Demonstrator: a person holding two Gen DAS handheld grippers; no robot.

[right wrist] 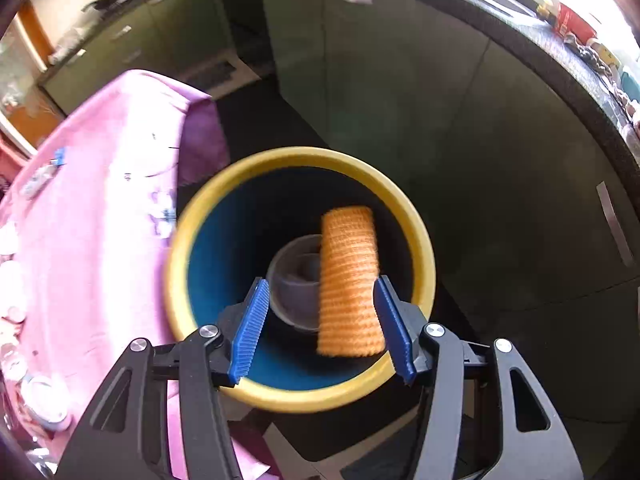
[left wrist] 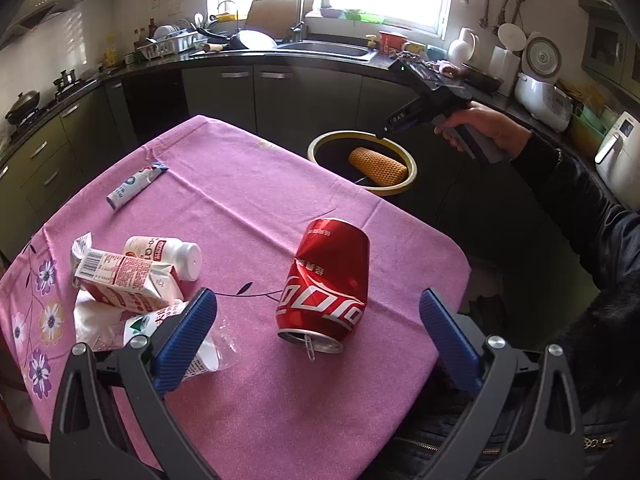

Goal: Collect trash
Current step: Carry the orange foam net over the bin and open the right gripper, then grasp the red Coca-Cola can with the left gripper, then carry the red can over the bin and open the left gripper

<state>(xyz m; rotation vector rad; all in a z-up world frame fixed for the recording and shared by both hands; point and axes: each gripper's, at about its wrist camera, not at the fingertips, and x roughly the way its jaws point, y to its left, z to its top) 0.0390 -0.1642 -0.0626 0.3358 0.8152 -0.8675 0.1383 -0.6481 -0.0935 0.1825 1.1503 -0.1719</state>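
Note:
My left gripper (left wrist: 318, 296) stands open low over the pink-clothed table (left wrist: 248, 200), with a crushed red cola can (left wrist: 324, 280) lying just ahead between its blue fingers, untouched. Left of it lie a milk carton (left wrist: 120, 280), a white bottle (left wrist: 168, 254), a crumpled clear wrapper (left wrist: 176, 332) and a small tube (left wrist: 134, 186). My right gripper (right wrist: 322, 282) points down into a yellow-rimmed bin (right wrist: 200, 208), jaws open. An orange foam net (right wrist: 348, 280) hangs loose in the bin's mouth close to the right finger, above a clear cup (right wrist: 294, 280).
The bin (left wrist: 320, 142) stands on the floor past the table's far right corner, where a hand (left wrist: 480, 128) holds the right gripper. Dark cabinets and a counter with a sink (left wrist: 324, 48) ring the room. A white tissue (left wrist: 96, 320) lies under the carton.

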